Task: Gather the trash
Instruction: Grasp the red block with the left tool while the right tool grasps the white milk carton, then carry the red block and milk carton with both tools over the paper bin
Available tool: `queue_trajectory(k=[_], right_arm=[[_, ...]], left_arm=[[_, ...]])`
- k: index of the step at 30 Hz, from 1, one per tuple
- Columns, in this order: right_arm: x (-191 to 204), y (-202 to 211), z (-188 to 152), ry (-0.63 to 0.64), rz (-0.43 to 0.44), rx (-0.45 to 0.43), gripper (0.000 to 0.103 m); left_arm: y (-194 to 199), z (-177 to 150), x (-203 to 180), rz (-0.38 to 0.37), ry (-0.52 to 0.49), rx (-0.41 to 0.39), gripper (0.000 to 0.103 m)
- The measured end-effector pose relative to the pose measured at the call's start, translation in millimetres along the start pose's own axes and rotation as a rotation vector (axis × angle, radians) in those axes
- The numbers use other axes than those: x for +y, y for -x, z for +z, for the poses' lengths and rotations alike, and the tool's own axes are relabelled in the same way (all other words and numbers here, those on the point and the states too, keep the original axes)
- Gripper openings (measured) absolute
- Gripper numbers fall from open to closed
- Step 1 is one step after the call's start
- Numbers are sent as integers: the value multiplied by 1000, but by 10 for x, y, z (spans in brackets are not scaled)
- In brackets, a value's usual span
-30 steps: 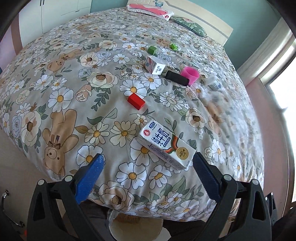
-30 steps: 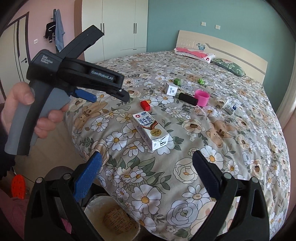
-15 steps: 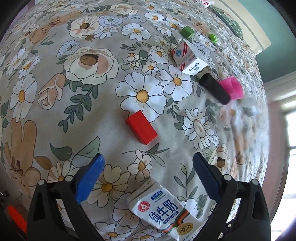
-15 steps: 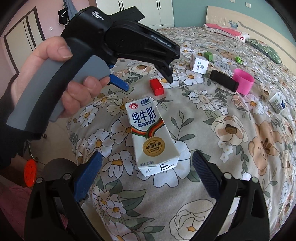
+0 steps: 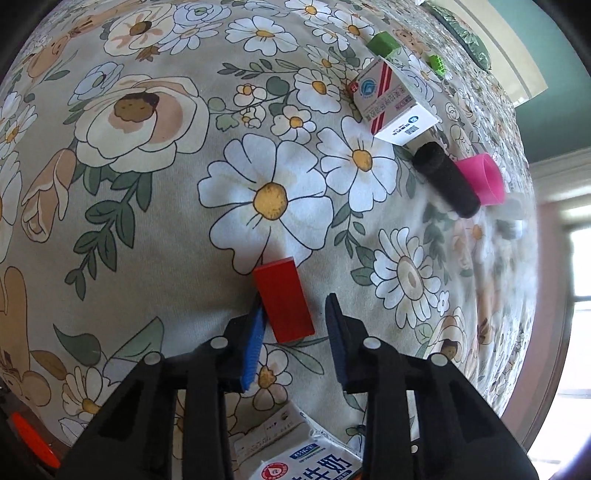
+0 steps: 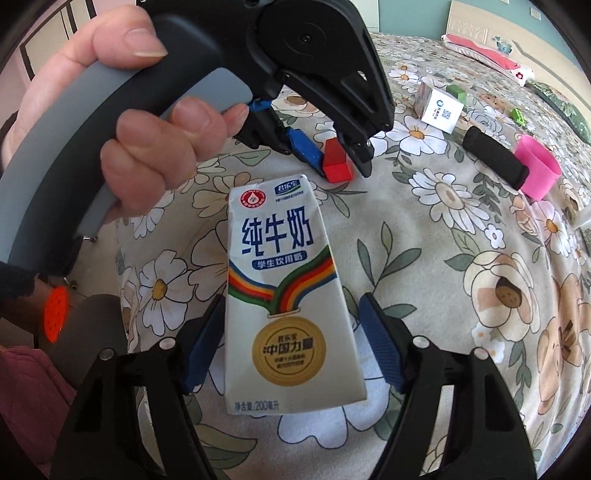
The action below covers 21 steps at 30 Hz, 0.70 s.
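Near the bed's (image 6: 461, 240) edge my right fingers (image 6: 291, 343), closing, straddle the milk carton (image 6: 288, 295) without pressing yet; light, crushable, so grip its flat sides. My left fingers (image 5: 295, 325), narrowing, flank the stiff red block (image 5: 282, 301).

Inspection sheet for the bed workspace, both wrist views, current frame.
Surface: floral bedspread, soft.
Job's things: milk carton lying flat near the bed's edge; red block just beyond it.
Clutter: small white box, black cylinder, pink cup, green block further up the bed.
Grippers: left gripper has just been closing around the red block, one pad touching, gap at the other; right gripper has just been closing, straddles the milk carton, not clamped.
Cables: nothing seen.
Surroundings: headboard, teal wall.
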State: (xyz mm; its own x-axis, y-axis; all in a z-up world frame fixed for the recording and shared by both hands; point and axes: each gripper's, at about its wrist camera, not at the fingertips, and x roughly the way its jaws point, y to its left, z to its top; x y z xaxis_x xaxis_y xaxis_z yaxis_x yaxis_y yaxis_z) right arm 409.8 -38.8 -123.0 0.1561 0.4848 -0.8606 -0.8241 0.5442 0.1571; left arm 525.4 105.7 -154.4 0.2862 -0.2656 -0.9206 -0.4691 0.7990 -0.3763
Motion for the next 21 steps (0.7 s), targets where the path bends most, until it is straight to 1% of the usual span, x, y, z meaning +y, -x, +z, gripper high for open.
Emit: queue_trajectory(k=[1,2,4,6,9,12,16,18,21], right_arm=[[1,-10,4,-1,-4,3,68],[-28,-42,25,-2,-8,8,66],[-40,-49,31,-13,-12,9,55],[-23,-3,16,-39,-4,0,51],[-15,78,-34,-78,-4,-13,50],[42,191,-96,-96,-26,-20,50],[96,374,-140,-119,-77,-27,50],[165,556,-203,-129,-106,-39,50],[237,796,-200,-142,-155,-62,50]], left_arm=[[-7,-16,-4,0,-6,2,24],[-14,-28,-13,0,-15,4,23],[-42,-24,-37,14,-41,7,22],[-89,4,-52,26,-63,15,22],[-79,11,-87,43,-103,11,22],[19,-66,-175,84,-164,-18,22],[175,-209,-229,82,-201,-27,22],[292,-292,-257,84,-221,-44,22],[509,-417,-312,79,-253,-74,22]])
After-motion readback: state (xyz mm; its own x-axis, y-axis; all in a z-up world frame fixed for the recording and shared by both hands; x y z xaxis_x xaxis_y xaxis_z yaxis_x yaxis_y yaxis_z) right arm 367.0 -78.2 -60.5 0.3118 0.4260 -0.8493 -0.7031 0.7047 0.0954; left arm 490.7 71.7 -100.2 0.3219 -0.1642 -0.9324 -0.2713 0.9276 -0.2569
